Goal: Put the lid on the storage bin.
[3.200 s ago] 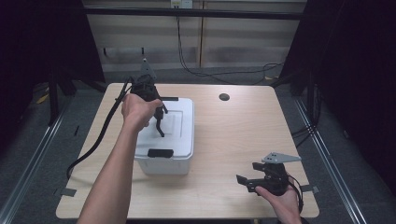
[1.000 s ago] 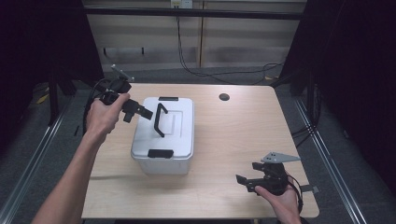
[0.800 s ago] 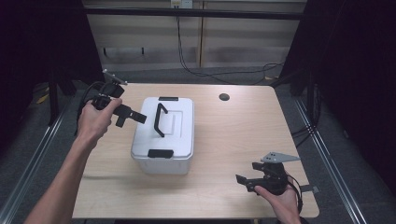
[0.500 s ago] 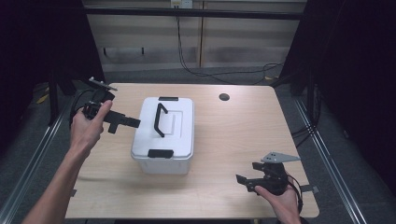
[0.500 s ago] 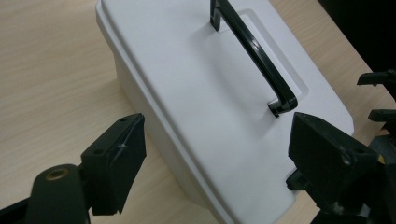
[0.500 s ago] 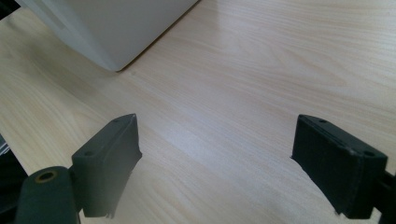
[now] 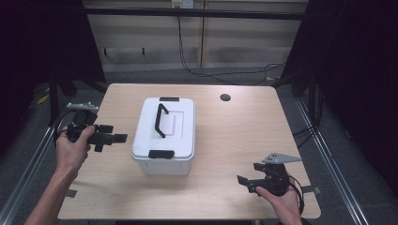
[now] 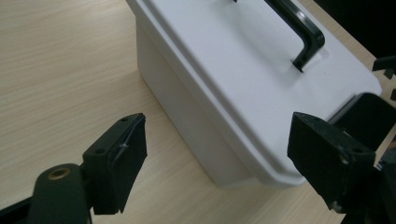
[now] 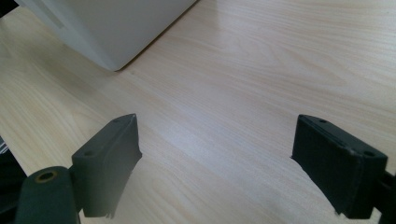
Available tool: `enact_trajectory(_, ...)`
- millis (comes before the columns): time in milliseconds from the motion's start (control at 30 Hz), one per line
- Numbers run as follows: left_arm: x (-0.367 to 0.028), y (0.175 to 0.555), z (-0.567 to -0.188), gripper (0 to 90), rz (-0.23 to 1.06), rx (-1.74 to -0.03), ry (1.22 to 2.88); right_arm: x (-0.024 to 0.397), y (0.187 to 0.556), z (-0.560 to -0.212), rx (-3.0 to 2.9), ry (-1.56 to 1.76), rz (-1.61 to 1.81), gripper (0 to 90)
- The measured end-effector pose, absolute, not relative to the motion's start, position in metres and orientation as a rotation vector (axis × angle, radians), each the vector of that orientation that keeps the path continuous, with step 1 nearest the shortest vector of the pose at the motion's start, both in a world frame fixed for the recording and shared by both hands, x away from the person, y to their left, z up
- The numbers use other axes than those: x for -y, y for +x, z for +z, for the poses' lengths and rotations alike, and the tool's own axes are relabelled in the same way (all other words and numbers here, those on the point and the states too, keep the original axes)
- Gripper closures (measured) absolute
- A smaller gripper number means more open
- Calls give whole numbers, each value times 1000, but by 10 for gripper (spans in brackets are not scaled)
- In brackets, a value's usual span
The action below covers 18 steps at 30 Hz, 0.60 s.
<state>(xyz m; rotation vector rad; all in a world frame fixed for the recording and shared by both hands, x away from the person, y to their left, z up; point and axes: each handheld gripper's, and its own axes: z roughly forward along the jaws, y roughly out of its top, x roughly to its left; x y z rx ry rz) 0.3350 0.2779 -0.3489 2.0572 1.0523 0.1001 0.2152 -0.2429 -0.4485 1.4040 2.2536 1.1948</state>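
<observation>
A white plastic box (image 7: 165,136) with a black handle (image 7: 160,119) and black end latches stands on the wooden table (image 7: 244,131). My left gripper (image 7: 112,138) hovers just left of the box, open and empty, jaws pointing at its side. In the left gripper view the box (image 8: 233,84) lies ahead of the wide-apart jaws, its handle (image 8: 301,35) at the top right. My right gripper (image 7: 245,181) rests low near the table's front right, open with nothing between its jaws. The right gripper view has a corner of the box (image 9: 112,28) at the top left.
A small dark round hole (image 7: 225,97) marks the table's far side. Black frame rails run along both sides of the table, and cables hang against the back wall. Bare wood lies between the box and my right gripper.
My left gripper let go of the box's handle, swung away to the left and came down toward the table's left edge. The handle stays upright. The right gripper has not moved.
</observation>
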Motion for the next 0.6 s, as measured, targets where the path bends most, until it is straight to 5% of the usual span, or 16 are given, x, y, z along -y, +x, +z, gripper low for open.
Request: enact_trajectory(600, -318, 275, -416, 181, 178, -1115, 1967, 244, 215, -448, -2221, 1397, 1201, 149)
